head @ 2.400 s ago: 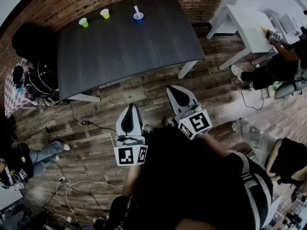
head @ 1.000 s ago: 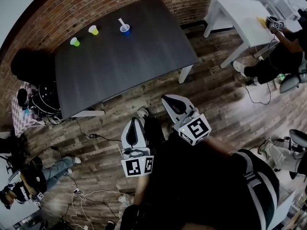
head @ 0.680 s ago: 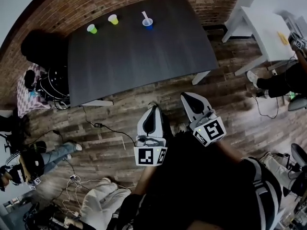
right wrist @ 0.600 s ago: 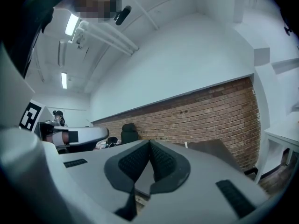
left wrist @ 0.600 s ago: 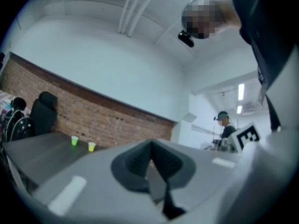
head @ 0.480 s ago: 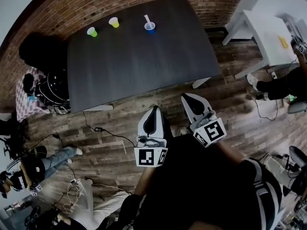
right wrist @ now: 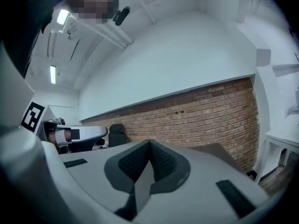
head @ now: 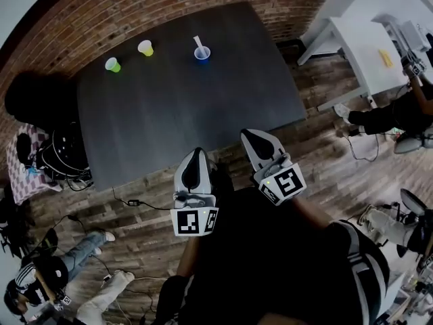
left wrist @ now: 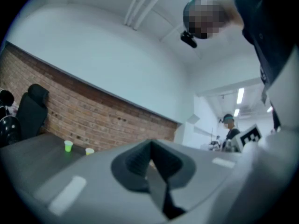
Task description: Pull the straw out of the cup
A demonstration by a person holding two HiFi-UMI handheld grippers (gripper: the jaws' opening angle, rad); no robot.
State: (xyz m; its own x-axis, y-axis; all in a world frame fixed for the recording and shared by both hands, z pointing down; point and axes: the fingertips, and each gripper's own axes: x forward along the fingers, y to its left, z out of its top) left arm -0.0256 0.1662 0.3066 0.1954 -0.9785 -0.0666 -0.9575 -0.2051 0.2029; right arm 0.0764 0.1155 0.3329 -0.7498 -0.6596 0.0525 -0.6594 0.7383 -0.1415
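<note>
1. A small blue plastic cup (head: 202, 54) is seen upright near the far edge of the dark grey rectangular table (head: 183, 107), close to the red brick wall (head: 95, 12).
2. A white straw (head: 197, 45) is seated in the blue cup. Its lower end is inside the cup. Its long axis is tilted, with the free upper end pointed up and left in the head view, toward the wall.
3. A small yellow plastic cup (head: 145, 47) and a small lime-green plastic cup (head: 112, 64) are placed to the left of the blue cup, well apart from it, along the same far edge.
4. The left gripper (head: 197, 153) is held over the wood-plank floor (head: 135, 215) at the table's near edge. Its jaws are pressed together with nothing between them.
5. The right gripper (head: 247, 135) is held just beside it at the near edge. Its jaws are also closed and empty.
6. Both grippers are pointed toward the table and are well apart from the blue cup and straw.
</note>
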